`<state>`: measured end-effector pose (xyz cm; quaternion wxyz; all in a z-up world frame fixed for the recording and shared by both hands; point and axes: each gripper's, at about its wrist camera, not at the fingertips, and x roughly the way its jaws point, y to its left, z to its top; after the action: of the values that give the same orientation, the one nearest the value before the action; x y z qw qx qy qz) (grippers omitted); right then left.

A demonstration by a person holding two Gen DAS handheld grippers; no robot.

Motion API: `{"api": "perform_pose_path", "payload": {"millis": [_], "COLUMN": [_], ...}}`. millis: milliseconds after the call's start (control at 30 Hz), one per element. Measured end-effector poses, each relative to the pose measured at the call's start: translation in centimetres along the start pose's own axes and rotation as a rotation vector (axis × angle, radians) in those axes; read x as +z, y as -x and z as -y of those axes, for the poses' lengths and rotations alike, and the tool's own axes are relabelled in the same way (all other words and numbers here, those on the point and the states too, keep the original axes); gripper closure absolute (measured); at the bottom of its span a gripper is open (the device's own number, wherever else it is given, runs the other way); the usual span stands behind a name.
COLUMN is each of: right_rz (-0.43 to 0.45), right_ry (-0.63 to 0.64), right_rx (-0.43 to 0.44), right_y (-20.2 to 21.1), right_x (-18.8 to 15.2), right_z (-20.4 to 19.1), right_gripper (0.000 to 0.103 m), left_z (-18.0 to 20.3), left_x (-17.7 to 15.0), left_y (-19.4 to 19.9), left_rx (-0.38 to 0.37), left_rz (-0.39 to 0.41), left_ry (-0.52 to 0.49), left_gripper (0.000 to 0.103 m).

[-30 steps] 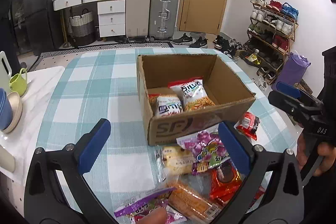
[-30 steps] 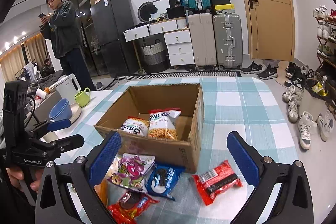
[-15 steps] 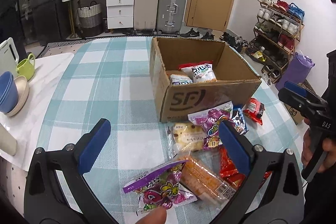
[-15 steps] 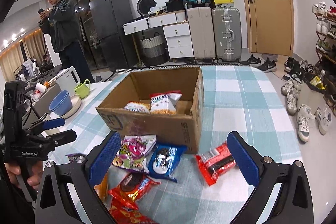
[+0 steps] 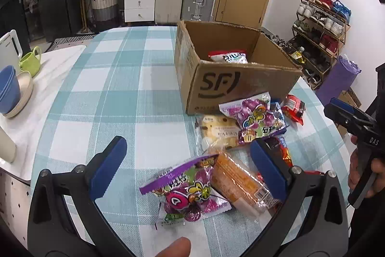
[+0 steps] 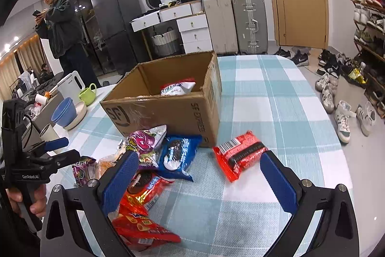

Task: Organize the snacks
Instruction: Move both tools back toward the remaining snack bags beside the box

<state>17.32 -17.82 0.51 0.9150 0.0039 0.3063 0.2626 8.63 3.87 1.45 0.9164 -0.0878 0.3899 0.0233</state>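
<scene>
Two claws were spread apart, gripping nothing. Left claw [image 5: 187,165] hovered over a purple candy bag [image 5: 185,189] lying beside an orange cracker pack [image 5: 240,182] on the checked surface [image 5: 108,98]. Right claw [image 6: 199,175] hung above the red packet [image 6: 240,153]. More snacks lay before the cardboard box [image 6: 168,110]; one bag [image 6: 178,88] sat inside it.

Matt cardboard box [image 5: 231,78], glossy plastic snack packets [image 5: 190,194], woven checked tablecloth [image 5: 115,93].

Open right tool [image 6: 198,176], snacks [image 6: 179,155], cardboard box [image 6: 168,110]
</scene>
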Motion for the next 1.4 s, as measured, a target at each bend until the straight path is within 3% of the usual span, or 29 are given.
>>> {"api": "perform_pose_path", "payload": {"millis": [367, 867, 1400], "right_rz": [-0.046, -0.126, -0.241], "right_ry": [-0.063, 0.017, 0.104], "right_rx": [0.034, 0.13, 0.166], "right_y": [-0.3, -0.8, -3.2], "right_x": [-1.7, -5.3, -8.6], "right_z": [0.7, -3.2, -6.4], "right_gripper": [0.0, 0.0, 0.0], "left_z": [-1.2, -2.0, -4.0], "left_x": [-2.2, -3.9, -4.7], "left_y": [-1.4, -1.9, -3.9], "left_rx": [0.013, 0.0, -0.015], "left_rz": [-0.06, -0.096, -0.154], "left_ry": [0.032, 0.073, 0.161], "left_gripper": [0.001, 0.001, 0.001]}}
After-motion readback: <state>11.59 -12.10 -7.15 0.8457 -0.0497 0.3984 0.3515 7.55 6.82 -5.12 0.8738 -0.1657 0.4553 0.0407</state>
